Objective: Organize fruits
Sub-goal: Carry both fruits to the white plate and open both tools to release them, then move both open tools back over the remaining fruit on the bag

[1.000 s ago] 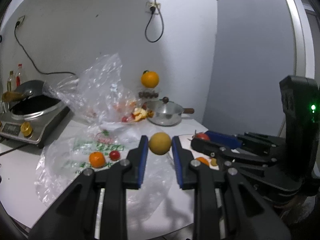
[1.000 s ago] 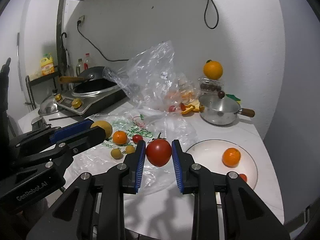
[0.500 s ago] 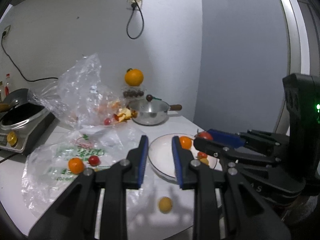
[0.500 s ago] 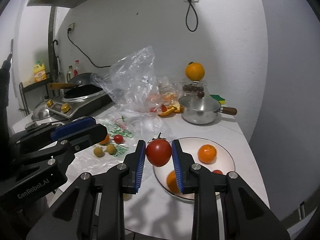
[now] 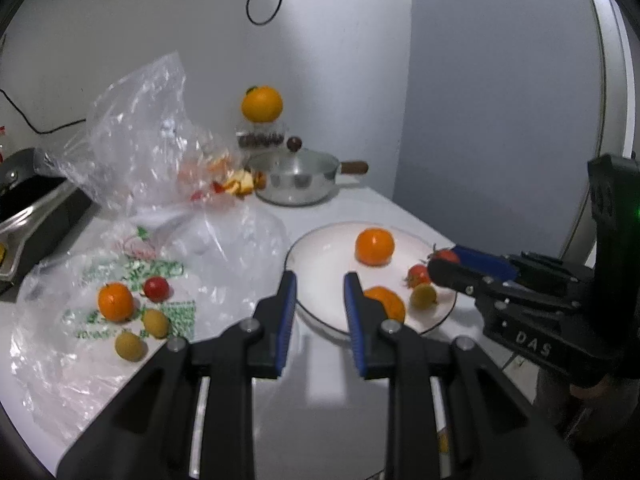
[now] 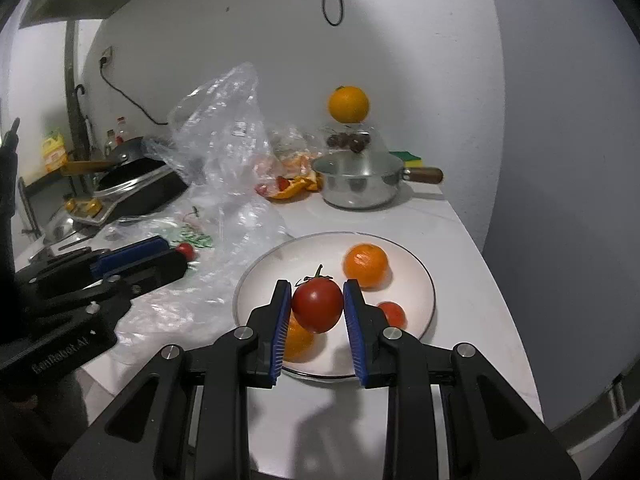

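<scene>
Both wrist cams look forward and down along their own fingers, close over the counter. Shared: white plate point(image 5: 320, 240) point(image 6: 256, 276) ahead of each gripper's tips, steel pot point(image 5: 298, 176) point(image 6: 356, 184) beyond it.

Red stemmed tomato point(image 6: 317, 309) above white plate point(image 6: 416, 268) holding oranges

"DAS" on the right gripper point(image 5: 442, 266) body, "GenRobot.AI" (blurred) on the left gripper point(image 6: 160, 256) body

My right gripper's blue pad point(image 6: 280, 322) hid half a round orange fruit point(image 6: 298, 340) on the white plate point(image 6: 420, 276).
</scene>
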Motion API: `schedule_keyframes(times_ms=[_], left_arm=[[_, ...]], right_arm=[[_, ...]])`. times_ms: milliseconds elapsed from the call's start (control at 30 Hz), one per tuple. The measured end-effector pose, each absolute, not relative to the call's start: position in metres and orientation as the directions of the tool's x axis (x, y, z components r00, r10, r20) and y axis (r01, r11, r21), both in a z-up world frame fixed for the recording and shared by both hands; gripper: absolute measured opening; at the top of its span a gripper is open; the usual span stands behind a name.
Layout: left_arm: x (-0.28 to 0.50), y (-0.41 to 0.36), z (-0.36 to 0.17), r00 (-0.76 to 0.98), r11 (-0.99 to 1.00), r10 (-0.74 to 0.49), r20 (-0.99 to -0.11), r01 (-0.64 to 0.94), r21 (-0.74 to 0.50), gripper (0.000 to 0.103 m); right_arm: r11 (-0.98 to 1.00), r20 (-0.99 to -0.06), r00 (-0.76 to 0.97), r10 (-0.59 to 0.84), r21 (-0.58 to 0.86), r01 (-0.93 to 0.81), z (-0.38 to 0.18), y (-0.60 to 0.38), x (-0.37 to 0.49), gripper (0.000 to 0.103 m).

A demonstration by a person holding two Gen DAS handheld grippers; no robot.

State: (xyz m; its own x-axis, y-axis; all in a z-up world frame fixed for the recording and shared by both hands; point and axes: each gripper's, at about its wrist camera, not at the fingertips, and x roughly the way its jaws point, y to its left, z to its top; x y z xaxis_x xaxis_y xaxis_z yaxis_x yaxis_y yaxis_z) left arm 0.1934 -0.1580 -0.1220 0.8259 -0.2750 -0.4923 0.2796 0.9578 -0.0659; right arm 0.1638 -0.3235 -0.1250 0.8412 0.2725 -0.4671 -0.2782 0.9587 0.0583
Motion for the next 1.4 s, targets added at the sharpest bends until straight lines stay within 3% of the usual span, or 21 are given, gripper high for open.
schedule_keyframes(times_ms=[200,267,333,500,600,633,667,800,1400], left_arm=[[0.200,-0.155,-0.133,0.790,0.949,-0.307,-0.530,0.293,-0.113,0.026],[0.198,-0.150,-0.133,0.791,0.949,-0.312,-0.526,0.291,-0.123,0.026],[0.200,-0.148,-0.137,0.780,0.947,-0.317,-0.539,0.290,-0.137,0.027],[0.196,-0.147,-0.134,0.787,0.948,-0.315,-0.531,0.292,-0.129,0.030],[0.194,-0.142,-0.133,0.791,0.952,-0.299,-0.534,0.283,-0.113,0.043],[0.194,-0.142,-0.133,0.792,0.954,-0.292,-0.537,0.279,-0.108,0.054],[0.193,-0.140,-0.134,0.792,0.956,-0.286,-0.539,0.274,-0.104,0.055],[0.196,-0.135,-0.135,0.790,0.963,-0.256,-0.556,0.258,-0.077,0.055],[0.186,-0.091,-0.123,0.842,0.983,-0.174,-0.510,0.178,-0.040,0.056]], right_arm=[[0.966,-0.470,0.849,0.241,0.033,-0.256,-0.146,-0.318,0.183,0.029],[0.964,-0.470,0.845,0.256,0.054,-0.261,-0.148,-0.319,0.187,0.034],[0.960,-0.468,0.844,0.264,0.044,-0.275,-0.150,-0.319,0.188,0.048],[0.968,-0.436,0.866,0.246,0.062,-0.244,-0.144,-0.336,0.180,0.050],[0.976,-0.416,0.883,0.219,0.079,-0.204,-0.140,-0.338,0.168,0.052],[0.978,-0.403,0.891,0.209,0.088,-0.189,-0.139,-0.337,0.161,0.052],[0.979,-0.395,0.895,0.205,0.105,-0.177,-0.139,-0.337,0.156,0.052],[0.960,-0.380,0.887,0.263,0.197,-0.200,-0.147,-0.322,0.132,0.052],[0.956,-0.408,0.865,0.292,0.143,-0.255,-0.146,-0.287,0.123,0.052]])
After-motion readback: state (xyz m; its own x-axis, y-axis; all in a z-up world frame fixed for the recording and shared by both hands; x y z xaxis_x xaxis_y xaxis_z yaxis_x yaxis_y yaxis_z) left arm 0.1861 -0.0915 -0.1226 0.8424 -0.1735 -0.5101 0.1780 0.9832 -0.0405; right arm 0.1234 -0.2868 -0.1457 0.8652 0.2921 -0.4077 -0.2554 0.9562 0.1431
